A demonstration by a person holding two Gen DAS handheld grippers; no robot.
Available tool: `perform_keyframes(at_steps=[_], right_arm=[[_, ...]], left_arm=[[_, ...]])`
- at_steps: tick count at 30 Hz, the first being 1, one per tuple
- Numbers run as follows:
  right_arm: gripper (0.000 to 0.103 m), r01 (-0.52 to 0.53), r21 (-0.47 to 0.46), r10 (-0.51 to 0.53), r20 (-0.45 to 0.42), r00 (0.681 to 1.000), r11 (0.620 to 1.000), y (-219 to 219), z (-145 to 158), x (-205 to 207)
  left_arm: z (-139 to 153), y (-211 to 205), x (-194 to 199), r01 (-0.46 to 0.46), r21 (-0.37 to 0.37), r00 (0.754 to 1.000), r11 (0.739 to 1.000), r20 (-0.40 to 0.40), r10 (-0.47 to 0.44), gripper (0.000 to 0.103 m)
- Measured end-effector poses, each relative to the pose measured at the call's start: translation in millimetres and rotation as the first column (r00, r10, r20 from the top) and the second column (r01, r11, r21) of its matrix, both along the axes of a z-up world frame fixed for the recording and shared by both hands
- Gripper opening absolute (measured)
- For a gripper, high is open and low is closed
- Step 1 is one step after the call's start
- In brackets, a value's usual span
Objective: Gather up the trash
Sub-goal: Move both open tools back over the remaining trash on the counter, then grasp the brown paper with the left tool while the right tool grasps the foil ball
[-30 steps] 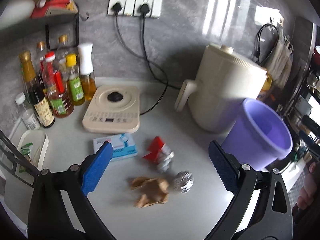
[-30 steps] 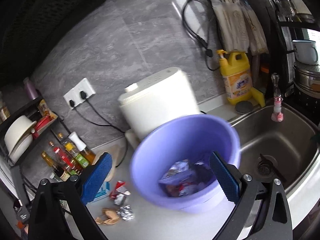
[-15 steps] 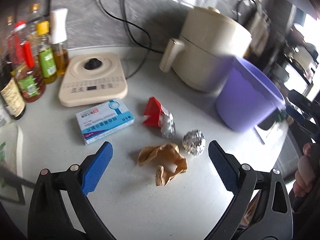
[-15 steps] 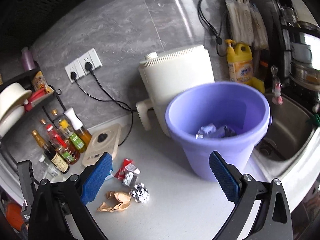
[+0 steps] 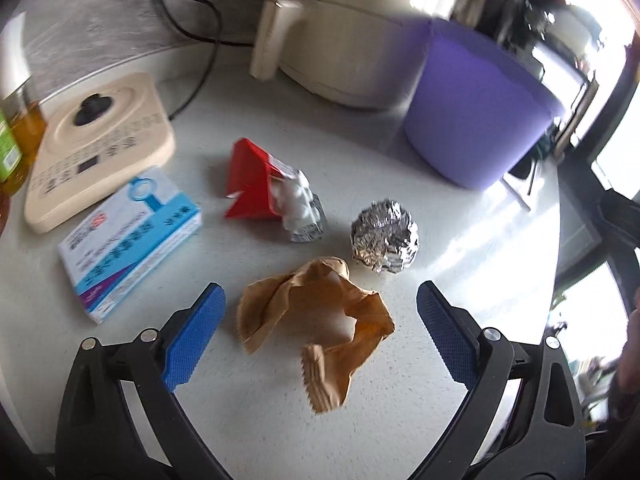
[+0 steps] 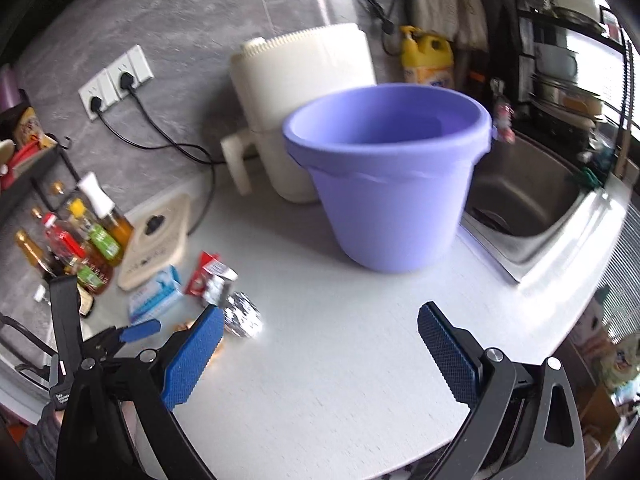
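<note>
Left hand-held gripper (image 5: 320,332) gapes wide around the crumpled brown paper (image 5: 316,328); foil ball (image 5: 385,236) at one o'clock. Right hand-held gripper (image 6: 320,348), also spread, faces bare desk (image 6: 340,360) before the purple bucket (image 6: 390,184) at twelve.

a home kitchen (sink (image 6: 516,200), oil bottles (image 6: 100,232), countertop (image 6: 340,340)).

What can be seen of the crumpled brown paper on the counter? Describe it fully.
The crumpled brown paper is a thin, tan, bag-like sheet, creased and folded, with a serrated edge at its near end. It lies loose on the white counter, between the open jaws of the left gripper, which do not touch it. The foil ball sits just beyond it; whether they touch is unclear.
</note>
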State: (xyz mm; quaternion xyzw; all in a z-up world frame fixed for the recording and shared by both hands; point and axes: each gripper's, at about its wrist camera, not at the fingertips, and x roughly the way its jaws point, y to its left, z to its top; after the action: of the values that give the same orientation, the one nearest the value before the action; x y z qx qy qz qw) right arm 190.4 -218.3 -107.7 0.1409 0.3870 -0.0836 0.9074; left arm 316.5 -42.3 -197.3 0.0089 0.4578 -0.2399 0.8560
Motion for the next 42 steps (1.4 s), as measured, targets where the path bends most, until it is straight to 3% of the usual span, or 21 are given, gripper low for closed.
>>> perform_keyframes(at_steps=[3,4,8,9,14,17,22,27,31,33,35,36,37,38,39,42], right_arm=[[0.095,0.006,0.001,-0.006,-0.041,0.999,1.0,1.6,-7.6,-2.5],[0.095,0.003,-0.002,-0.003,-0.05,0.999,1.0,2.6,-9.9,-3.0],[0.095,-0.049,-0.004,0.048,-0.094,0.994,0.999,12.7,-20.3,2.8],[0.095,-0.077,-0.001,0.077,-0.101,0.992,0.997,17.2,-23.7,7.0],[0.092,-0.236,0.004,0.235,-0.114,0.965,0.972,45.3,-34.8,35.5],[0.087,-0.316,0.017,0.316,-0.139,0.939,0.948,61.0,-41.6,56.2],[0.076,-0.394,0.041,0.395,-0.181,0.901,0.918,74.4,-53.7,84.7],[0.08,-0.49,0.02,0.484,-0.201,0.852,0.871,88.2,-63.1,107.8],[0.094,-0.52,-0.027,0.502,-0.223,0.836,0.854,94.7,-75.0,121.7],[0.094,-0.522,-0.074,0.493,-0.237,0.837,0.85,98.2,-78.5,127.8],[0.093,-0.555,-0.069,0.527,-0.239,0.816,0.829,104.3,-79.6,131.2],[0.085,-0.587,-0.06,0.558,-0.248,0.792,0.807,110.1,-80.3,132.9],[0.034,-0.605,-0.054,0.573,-0.264,0.776,0.794,114.2,-81.1,134.2],[0.027,-0.605,-0.056,0.573,-0.262,0.776,0.794,116.5,-78.3,134.3],[0.027,-0.588,-0.06,0.562,-0.231,0.794,0.806,116.0,-70.6,134.1],[0.027,-0.598,-0.071,0.583,-0.161,0.797,0.798,117.5,-51.3,132.7]], left_arm=[[-8.1,-6.9,1.7,0.004,0.024,1.0,1.0,0.005,-0.004,0.095],[-10.6,-7.9,2.4,-0.008,0.029,1.0,1.0,0.01,0.008,0.09],[-13.4,-3.7,6.7,-0.037,0.034,0.999,0.999,-0.015,0.037,0.034],[-12.5,-0.8,7.4,-0.043,0.017,0.999,0.999,-0.029,0.043,0.03],[4.2,28.1,-2.6,-0.167,-0.002,0.986,0.986,0.011,0.167,0.028],[16.0,47.2,-11.6,-0.27,-0.006,0.963,0.963,0.009,0.27,0.028],[31.7,67.5,-21.9,-0.36,-0.013,0.932,0.933,0.041,0.36,0.028],[42.9,82.6,-37.7,-0.457,-0.02,0.887,0.889,0.055,0.458,0.028],[47.7,93.8,-53.8,-0.531,-0.011,0.845,0.847,0.06,0.531,0.028],[50.1,99.6,-60.3,-0.563,-0.016,0.824,0.826,0.06,0.563,0.028],[50.8,103.2,-65.5,-0.587,-0.019,0.807,0.809,0.058,0.587,0.028],[51.5,104.0,-67.4,-0.593,-0.017,0.803,0.805,0.059,0.593,0.028],[52.4,104.1,-68.5,-0.598,-0.011,0.8,0.802,0.064,0.597,0.028],[54.3,104.5,-70.0,-0.604,-0.005,0.795,0.797,0.07,0.603,0.028],[56.6,105.0,-71.1,-0.61,-0.006,0.79,0.792,0.075,0.609,0.028],[63.5,105.6,-72.1,-0.63,-0.014,0.772,0.776,0.092,0.629,0.028]])
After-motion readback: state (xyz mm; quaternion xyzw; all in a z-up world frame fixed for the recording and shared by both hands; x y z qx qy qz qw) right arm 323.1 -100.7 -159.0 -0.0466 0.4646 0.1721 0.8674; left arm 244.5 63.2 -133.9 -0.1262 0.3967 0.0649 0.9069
